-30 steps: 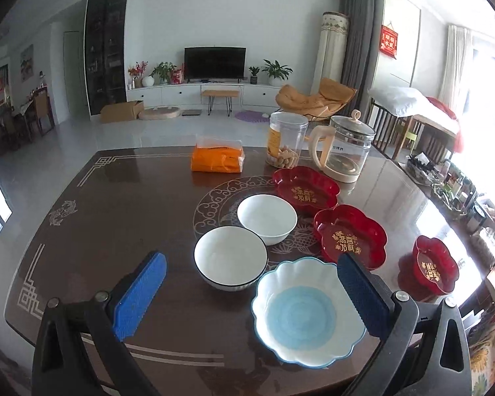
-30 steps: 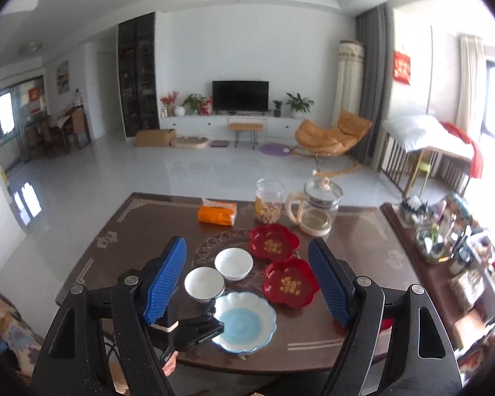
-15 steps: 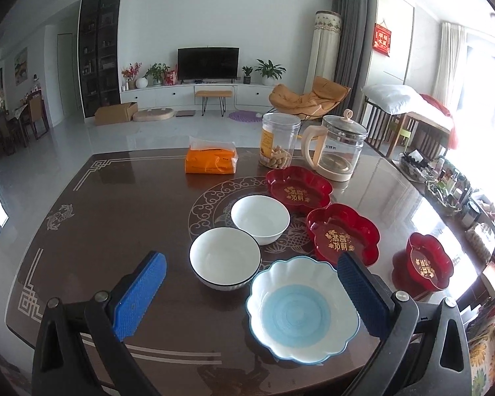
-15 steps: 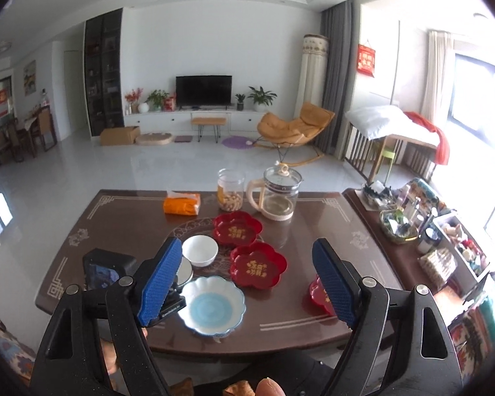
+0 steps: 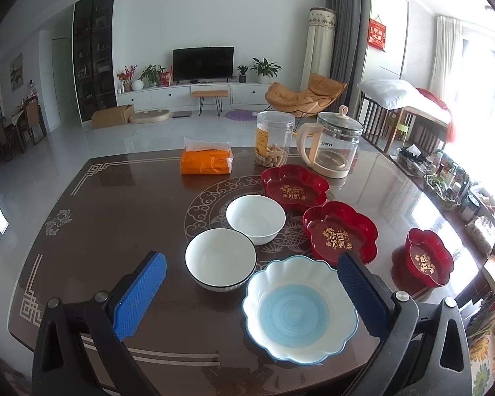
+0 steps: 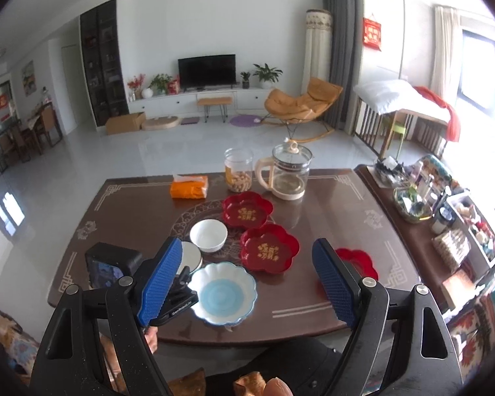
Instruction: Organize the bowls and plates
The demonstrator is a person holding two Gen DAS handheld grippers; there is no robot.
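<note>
On the dark table (image 5: 109, 231) stand two white bowls, one near (image 5: 220, 259) and one farther (image 5: 255, 217). A blue-centred scalloped plate (image 5: 300, 310) lies at the front. To the right are three red flower-shaped dishes (image 5: 295, 189) (image 5: 340, 231) (image 5: 422, 260). My left gripper (image 5: 250, 260) hovers open over the front edge, its blue pads either side of the near bowl and the plate, touching nothing. My right gripper (image 6: 247, 249) is open and empty, higher and behind the table edge. In the right wrist view the plate (image 6: 222, 292) and the left gripper's black body (image 6: 112, 265) show.
An orange tissue pack (image 5: 206, 161), a clear snack jar (image 5: 274, 140) and a glass kettle (image 5: 335, 147) stand at the table's far side. A cluttered side shelf (image 6: 445, 217) runs along the right. A person's hand (image 6: 151, 336) shows below the table edge.
The right gripper has rolled and come in lower toward the table, so the dishes look larger and more centred. The left gripper has hardly moved. Both stay open.
</note>
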